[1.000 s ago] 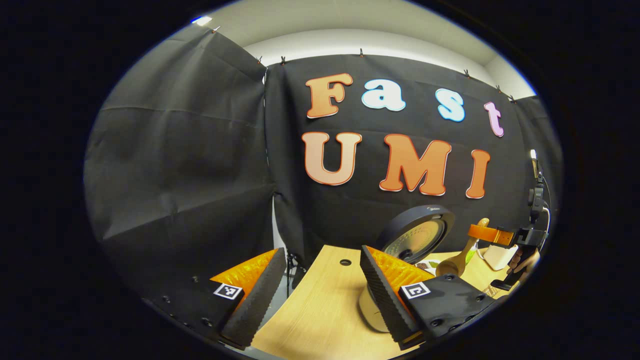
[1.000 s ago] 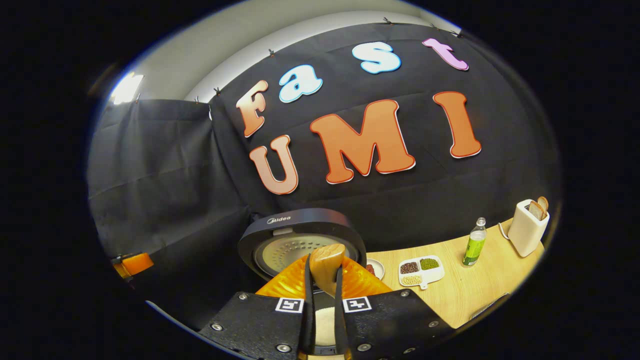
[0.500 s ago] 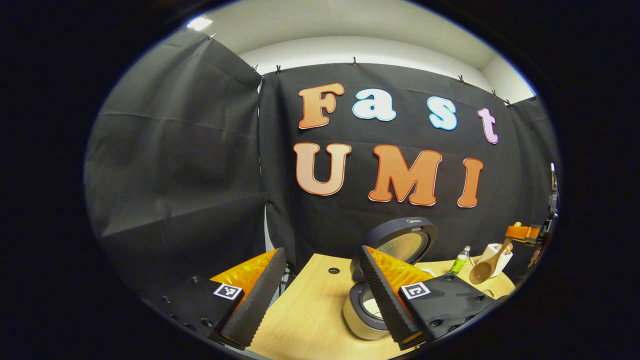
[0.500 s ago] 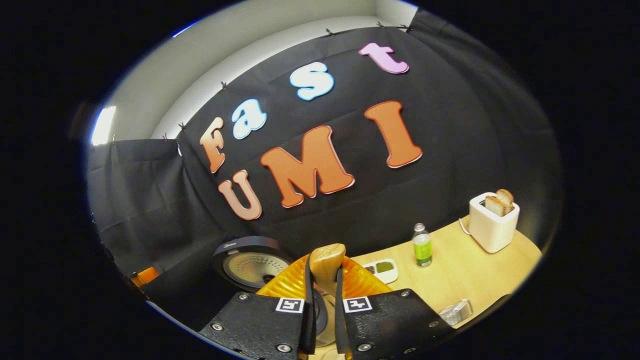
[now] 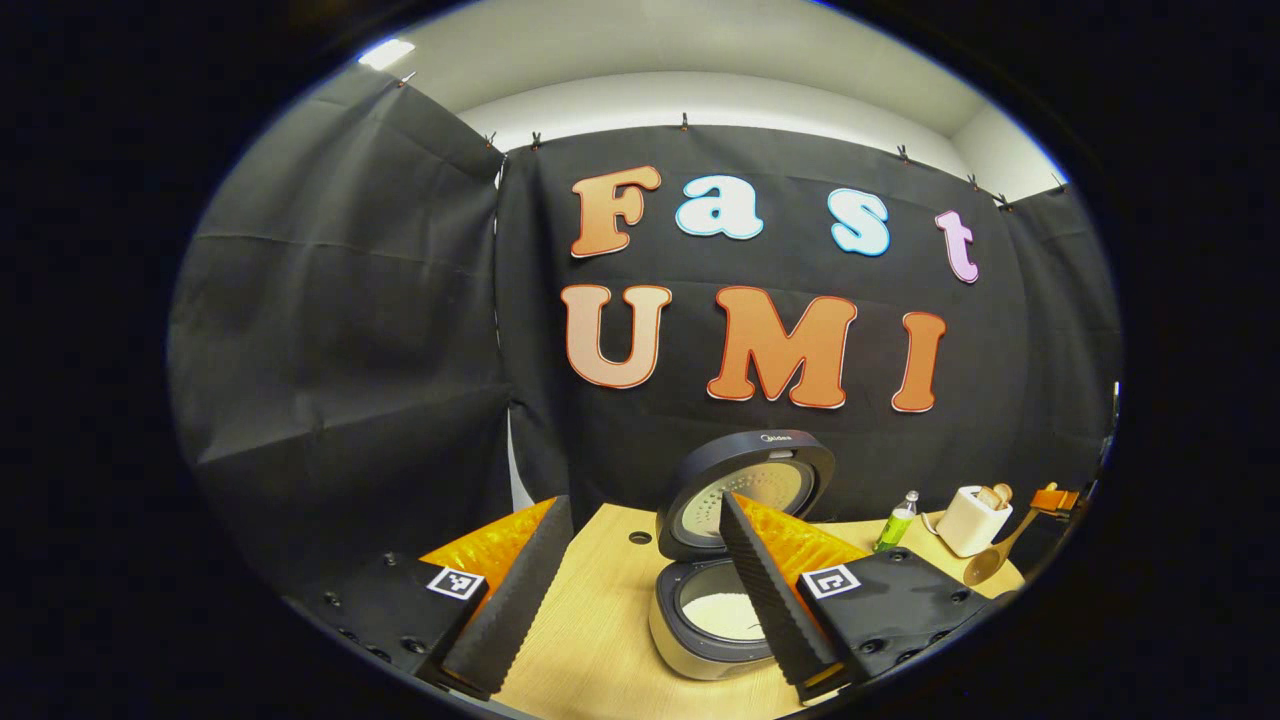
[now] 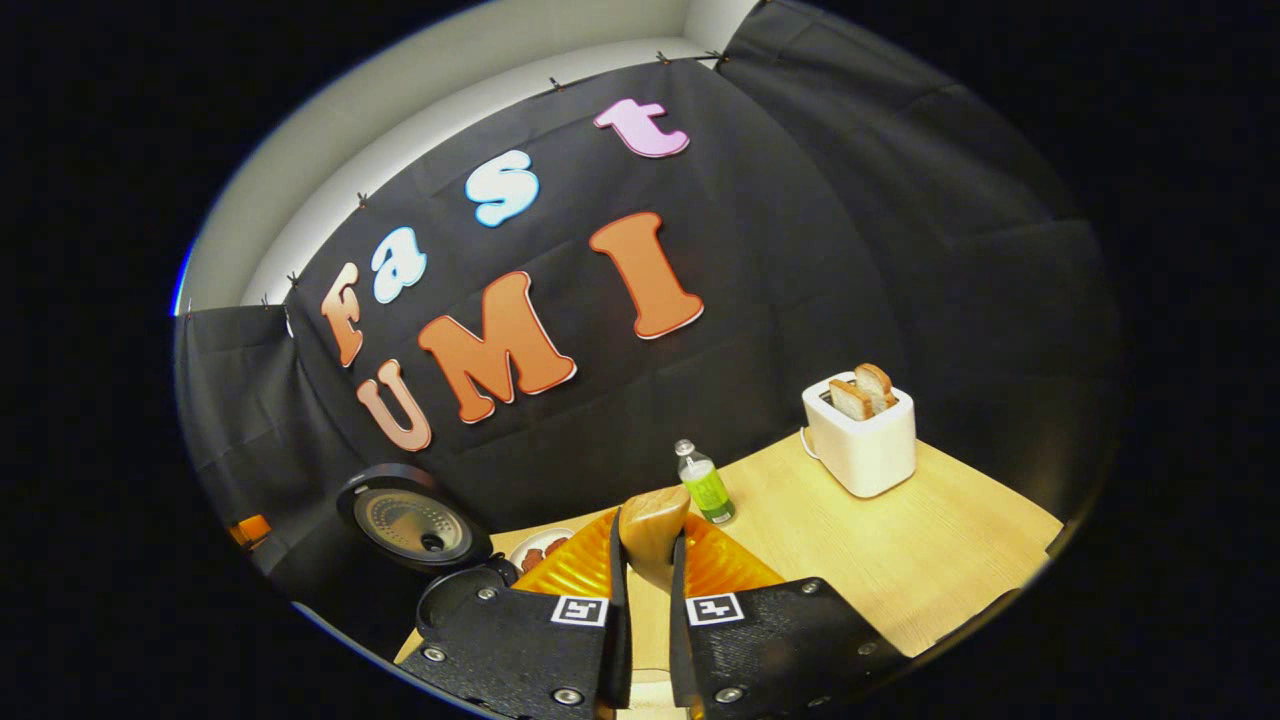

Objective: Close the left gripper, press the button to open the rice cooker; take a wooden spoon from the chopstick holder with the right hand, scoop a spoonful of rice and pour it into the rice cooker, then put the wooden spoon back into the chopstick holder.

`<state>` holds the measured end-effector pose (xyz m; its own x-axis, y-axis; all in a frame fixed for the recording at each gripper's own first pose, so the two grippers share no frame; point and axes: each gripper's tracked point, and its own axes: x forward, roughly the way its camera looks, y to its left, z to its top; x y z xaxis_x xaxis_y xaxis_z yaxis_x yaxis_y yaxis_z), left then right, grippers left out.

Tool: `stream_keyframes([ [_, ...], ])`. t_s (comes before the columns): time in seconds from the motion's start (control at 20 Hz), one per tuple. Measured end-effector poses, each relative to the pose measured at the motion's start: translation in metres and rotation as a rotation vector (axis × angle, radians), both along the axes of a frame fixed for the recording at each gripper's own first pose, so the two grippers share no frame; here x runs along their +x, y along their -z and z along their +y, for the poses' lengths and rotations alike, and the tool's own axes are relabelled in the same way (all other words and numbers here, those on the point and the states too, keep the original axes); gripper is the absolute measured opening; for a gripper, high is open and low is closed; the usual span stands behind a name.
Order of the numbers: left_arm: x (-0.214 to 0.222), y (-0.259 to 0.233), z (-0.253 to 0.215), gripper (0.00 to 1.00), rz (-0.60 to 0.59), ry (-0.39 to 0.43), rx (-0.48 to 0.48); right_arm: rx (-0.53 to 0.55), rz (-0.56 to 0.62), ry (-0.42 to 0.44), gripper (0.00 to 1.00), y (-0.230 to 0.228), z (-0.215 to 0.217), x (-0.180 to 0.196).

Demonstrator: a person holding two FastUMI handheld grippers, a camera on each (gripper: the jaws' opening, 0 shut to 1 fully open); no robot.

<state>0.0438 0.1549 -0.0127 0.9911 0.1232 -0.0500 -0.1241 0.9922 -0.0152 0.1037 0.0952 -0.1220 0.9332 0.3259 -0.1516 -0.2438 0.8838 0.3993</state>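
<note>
right gripper clamps the wooden spoon handle, likely returning it to the holder; left gripper wide apart, idle near the open rice cooker, rice inside.

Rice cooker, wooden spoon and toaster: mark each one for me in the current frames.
rice cooker (image 5: 705, 640): left gripper view, front wall of the open pot.
wooden spoon (image 6: 652, 530): right gripper view, handle end between the right gripper's fingers.
toaster (image 6: 868, 452): right gripper view, front face of the body.
</note>
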Motion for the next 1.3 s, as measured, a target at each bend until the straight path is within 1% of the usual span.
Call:
stream_keyframes([
  [0.1, -0.002, -0.001, 0.002, 0.99, -0.003, -0.024, 0.014, 0.029, 0.033, 0.007, 0.14, 0.021, -0.007, 0.006],
  [0.2, -0.005, 0.004, 0.001, 0.98, 0.007, -0.031, 0.002, 0.049, 0.062, 0.001, 0.14, 0.042, -0.008, 0.013],
  [0.4, -0.006, 0.005, 0.008, 0.98, 0.027, -0.066, 0.02, 0.037, 0.135, -0.018, 0.14, 0.088, -0.006, 0.021],
  [0.5, -0.006, 0.001, 0.009, 0.98, 0.027, -0.077, 0.023, 0.071, 0.176, -0.008, 0.14, 0.106, -0.01, 0.025],
  [0.55, -0.006, 0.002, 0.009, 0.98, 0.032, -0.08, 0.026, 0.086, 0.191, 0.011, 0.14, 0.113, -0.013, 0.028],
  [0.65, -0.005, 0.003, 0.007, 0.97, 0.04, -0.081, 0.038, 0.105, 0.194, 0.021, 0.14, 0.122, -0.014, 0.03],
  [0.7, -0.005, 0.003, 0.005, 0.97, 0.043, -0.078, 0.041, 0.107, 0.193, 0.016, 0.15, 0.124, -0.013, 0.03],
  [0.8, -0.001, 0.003, 0.0, 1.0, 0.044, -0.071, 0.042, 0.11, 0.187, -0.003, 0.14, 0.125, -0.015, 0.027],
  [0.9, 0.002, 0.006, -0.004, 1.0, 0.046, -0.062, 0.041, 0.104, 0.18, -0.001, 0.16, 0.127, -0.02, 0.029],
  [0.95, 0.002, 0.006, -0.005, 1.0, 0.045, -0.06, 0.047, 0.098, 0.185, 0.002, 0.2, 0.128, -0.024, 0.028],
  [1.0, 0.003, 0.006, -0.005, 1.0, 0.046, -0.061, 0.055, 0.084, 0.199, 0.011, 0.22, 0.13, -0.029, 0.027],
  [1.05, 0.004, 0.005, -0.006, 1.0, 0.044, -0.059, 0.06, 0.045, 0.227, 0.036, 0.26, 0.136, -0.04, 0.027],
  [1.15, 0.006, 0.004, -0.011, 1.0, 0.037, -0.046, 0.057, -0.025, 0.249, 0.06, 0.31, 0.145, -0.058, 0.024],
  [1.2, 0.007, 0.005, -0.013, 1.0, 0.036, -0.04, 0.053, -0.061, 0.257, 0.078, 0.43, 0.145, -0.066, 0.022],
  [1.25, 0.009, 0.005, -0.015, 1.0, 0.035, -0.035, 0.05, -0.101, 0.263, 0.1, 0.73, 0.143, -0.077, 0.021],
  [1.3, 0.009, 0.004, -0.017, 1.0, 0.033, -0.03, 0.048, -0.136, 0.269, 0.116, 0.82, 0.141, -0.085, 0.022],
])
